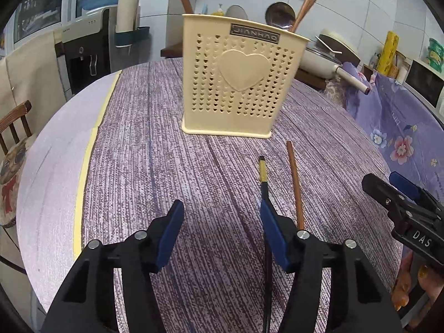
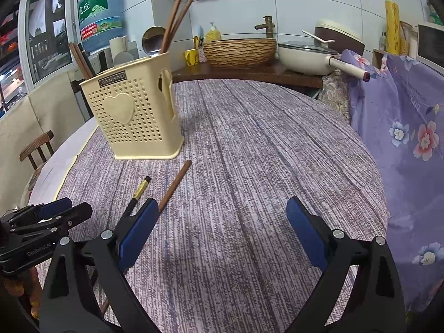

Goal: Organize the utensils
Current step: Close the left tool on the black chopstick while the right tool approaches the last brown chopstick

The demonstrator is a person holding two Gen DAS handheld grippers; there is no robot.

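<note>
Two chopsticks lie loose on the table (image 1: 138, 166), on its purple woven cloth, short of the cream utensil holder (image 1: 236, 83) that stands upright further in from the near edge. The brown wooden chopstick (image 1: 295, 183) runs lengthwise away from me, its far end aimed at the holder's base and stopping a little short of it, apart from it. The black chopstick (image 1: 263, 183) with the gold band lies just beside it on the left, nearly parallel, its banded end pointing the same way but ending nearer to me; the two do not touch where I can see them.

My left gripper (image 1: 222, 213) hangs over the near part of the table with its blue pads spread wide and nothing between them. The black chopstick passes behind the right-hand pad, so it lies at the edge of the gap, and the brown one lies just outside that pad.

My right gripper (image 2: 222, 213) is also spread wide and empty. From its own camera both chopsticks slant up toward the holder and lie off to the left: the brown one (image 2: 174, 186) disappears behind the left-hand pad, and the black one (image 2: 137, 197) sits outside it.

Inside the holder (image 2: 138, 111) stand several brown chopsticks and a metal ladle (image 2: 152, 41), leaning.
</note>
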